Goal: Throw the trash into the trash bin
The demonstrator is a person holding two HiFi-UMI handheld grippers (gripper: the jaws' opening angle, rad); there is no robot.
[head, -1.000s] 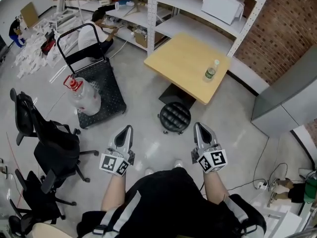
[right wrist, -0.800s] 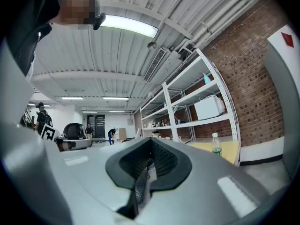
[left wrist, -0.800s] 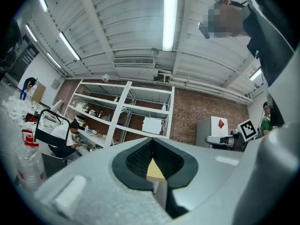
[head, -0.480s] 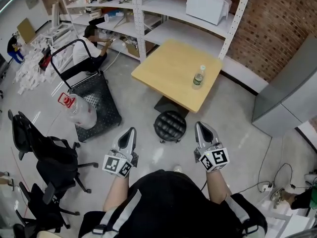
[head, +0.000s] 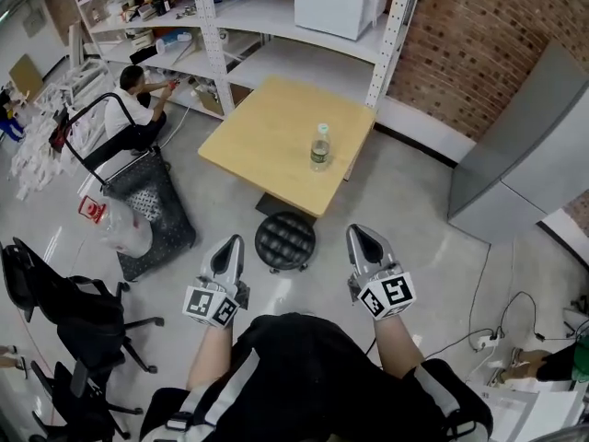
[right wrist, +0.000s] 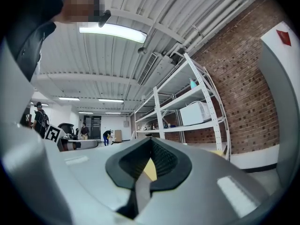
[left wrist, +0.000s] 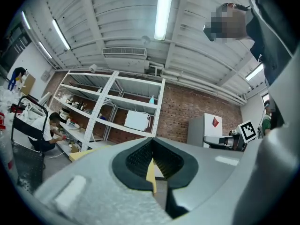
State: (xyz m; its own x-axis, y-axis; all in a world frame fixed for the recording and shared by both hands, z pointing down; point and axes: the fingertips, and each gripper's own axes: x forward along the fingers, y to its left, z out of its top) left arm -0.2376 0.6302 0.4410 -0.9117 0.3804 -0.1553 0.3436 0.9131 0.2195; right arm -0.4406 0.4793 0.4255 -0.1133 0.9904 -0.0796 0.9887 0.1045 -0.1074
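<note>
Bottle [head: 319, 147]: this clear plastic bottle with a green label stands upright on the far right part of the table, near its right edge and well apart from both of your grippers.
Table [head: 258, 141]: the square light-wood table stands ahead of you, just in front of the white shelving [head: 216, 35]. The bottle is the only thing on it.
Left gripper [head: 230, 245]: you hold your left gripper low in front of you, pointing toward the table. Its fingers [left wrist: 136, 161] are together with nothing between them.
Right gripper [head: 361, 238]: your right gripper is alongside the left one and points the same way. Its fingers [right wrist: 166, 161] are pressed together and hold nothing.
Stool [head: 284, 240]: a round black stool sits on the floor between your grippers and the near edge of the table.
Left side: a black cart [head: 156, 205] carries a clear bag, and a person [head: 124, 118] crouches at the shelving beyond it. Black office chairs [head: 78, 297] stand near left.
Right side: a grey cabinet [head: 520, 159] stands by the brick wall [head: 460, 35].
</note>
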